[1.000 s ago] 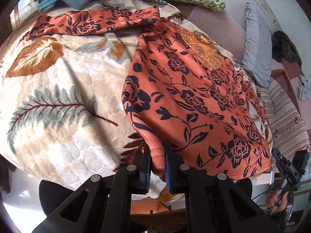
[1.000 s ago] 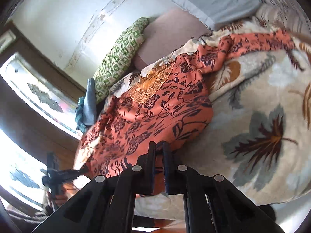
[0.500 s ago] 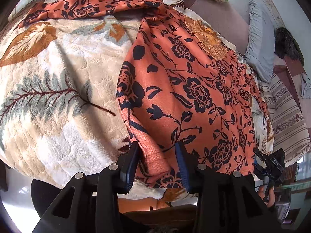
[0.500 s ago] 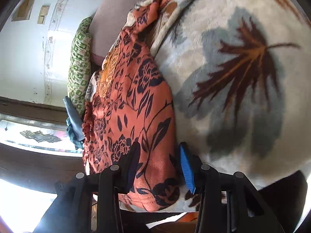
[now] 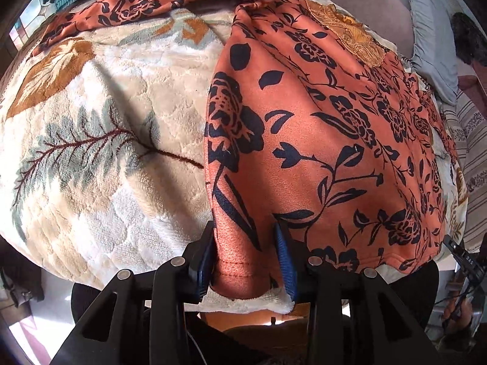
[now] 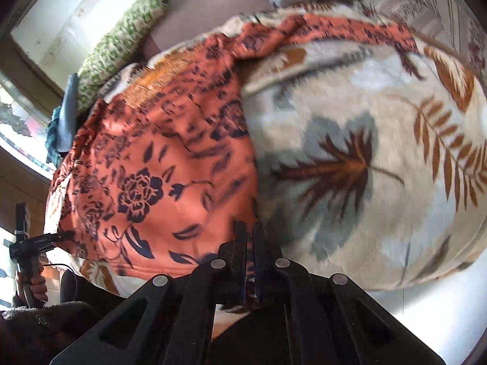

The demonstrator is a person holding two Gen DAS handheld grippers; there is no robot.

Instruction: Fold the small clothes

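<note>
1. Orange dress [image 5: 334,140] with a dark flower print lies spread on a bed, over a cream blanket [image 5: 100,158] patterned with leaves; its hem sits at the blanket's near edge.
2. One sleeve [image 5: 146,6] stretches away toward 10 o'clock in the left wrist view, lying flat on the blanket; a gold embroidered patch [image 5: 350,39] marks the neckline at about 1 o'clock.
3. Left gripper [image 5: 245,261] stands at 6 o'clock with its jaws spread around the dress's near left hem corner; the fabric bulges between the blue pads [image 5: 284,261], and they look to rest against it without squeezing hard.
4. Right gripper [image 6: 248,261], in its own blurred view, has its jaws pressed together, having just been closing, with a strip of the dress's hem pinched between them at 6 o'clock.
5. Green patterned pillow [image 6: 121,36] lies at 11 o'clock in the right wrist view, against a pale wall.
6. Grey pillow [image 5: 432,39] sits at 2 o'clock in the left wrist view, with a striped cover [image 5: 471,164] at 3 o'clock.
</note>
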